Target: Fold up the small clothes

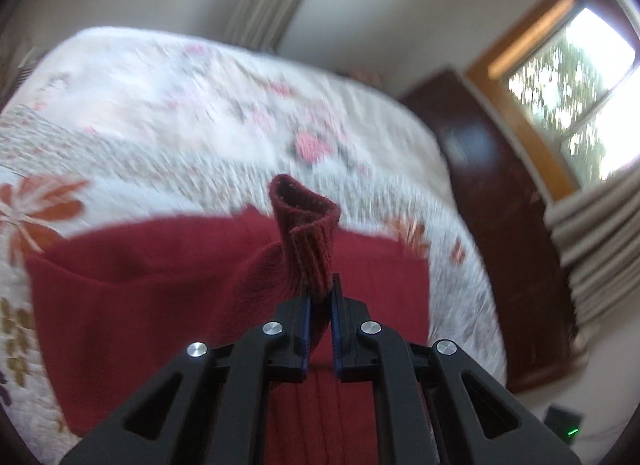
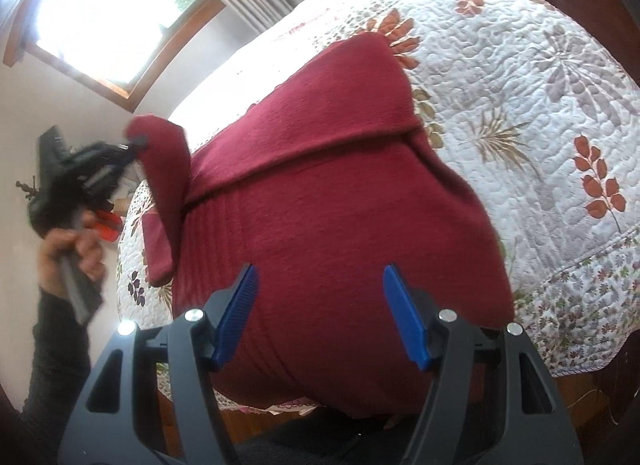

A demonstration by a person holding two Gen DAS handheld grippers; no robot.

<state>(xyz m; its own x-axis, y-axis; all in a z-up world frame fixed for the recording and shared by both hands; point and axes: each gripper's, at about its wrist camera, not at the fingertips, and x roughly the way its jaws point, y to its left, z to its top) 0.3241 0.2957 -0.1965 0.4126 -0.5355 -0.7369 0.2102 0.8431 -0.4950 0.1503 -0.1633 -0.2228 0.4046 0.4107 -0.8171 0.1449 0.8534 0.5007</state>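
A dark red sweater lies spread on a floral quilt, its far sleeve folded across the body. My left gripper is shut on the ribbed sleeve cuff, which sticks up past the blue pads. In the right wrist view the left gripper holds that cuff lifted at the sweater's left side, with a hand on its handle. Over the sweater's near hem my right gripper stands open, nothing between its blue pads.
The quilt covers a bed. Dark wooden furniture stands past its far right corner. Windows with beige curtains line the walls. An orange object lies beyond the bed's left edge.
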